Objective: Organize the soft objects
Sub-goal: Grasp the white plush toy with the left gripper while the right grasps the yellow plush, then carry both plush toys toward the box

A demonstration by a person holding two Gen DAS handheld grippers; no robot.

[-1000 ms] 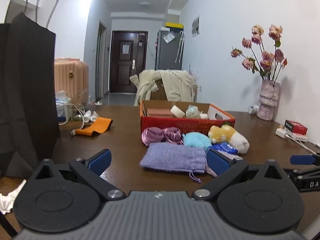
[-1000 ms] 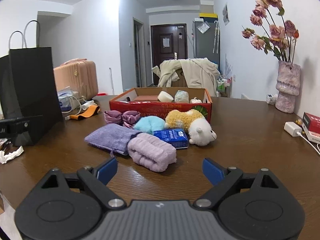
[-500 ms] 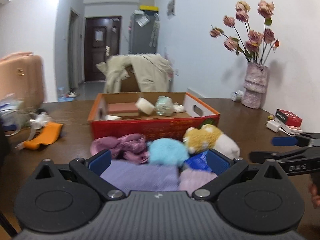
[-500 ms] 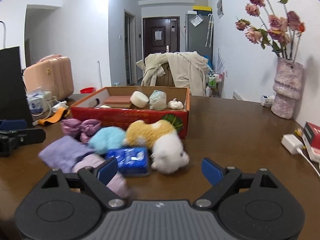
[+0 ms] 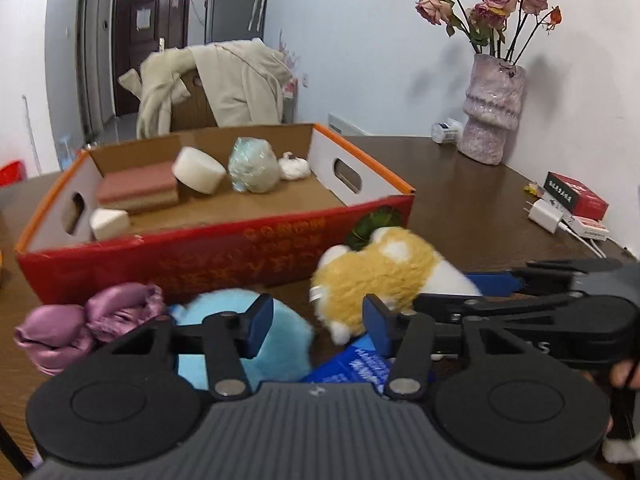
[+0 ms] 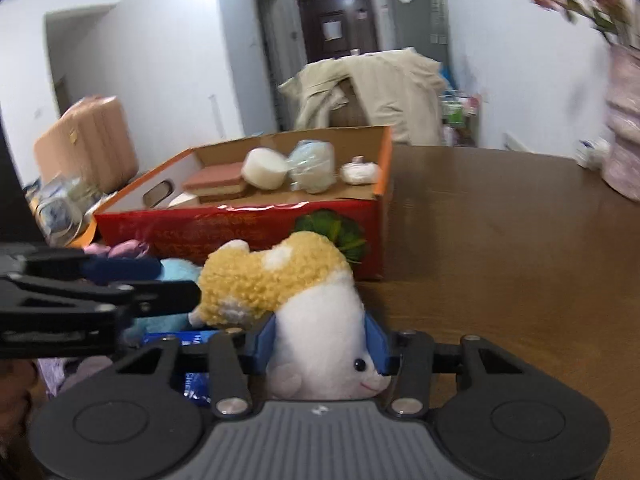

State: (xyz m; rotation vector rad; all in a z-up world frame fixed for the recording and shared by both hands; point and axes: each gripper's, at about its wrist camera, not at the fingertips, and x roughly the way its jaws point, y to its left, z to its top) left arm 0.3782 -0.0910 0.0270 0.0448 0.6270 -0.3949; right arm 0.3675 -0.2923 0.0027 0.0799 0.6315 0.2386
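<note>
A yellow and white plush toy [image 6: 280, 280] lies in front of the red cardboard box [image 6: 240, 228]. My right gripper [image 6: 322, 340] is shut on the toy's white head, with a blue pad on each side of it. My left gripper [image 5: 318, 326] is partly closed and empty; its pads hover between the light blue plush [image 5: 228, 344] and the yellow plush [image 5: 380, 276]. A purple satin scrunchie [image 5: 88, 324] lies left of them and a blue packet [image 5: 352, 364] lies under the left gripper. The right gripper also shows in the left wrist view [image 5: 520, 292].
The red box [image 5: 200, 256] holds a pink sponge [image 5: 138, 190], a white roll [image 5: 198, 176], a wrapped bundle [image 5: 252, 166] and a small white lump. A vase of dried roses [image 5: 494, 120], a red packet and a white charger [image 5: 546, 216] stand at the right.
Both grippers moved forward to the soft pile. My right gripper closed on the plush toy's white head. My left gripper's jaws narrowed.
</note>
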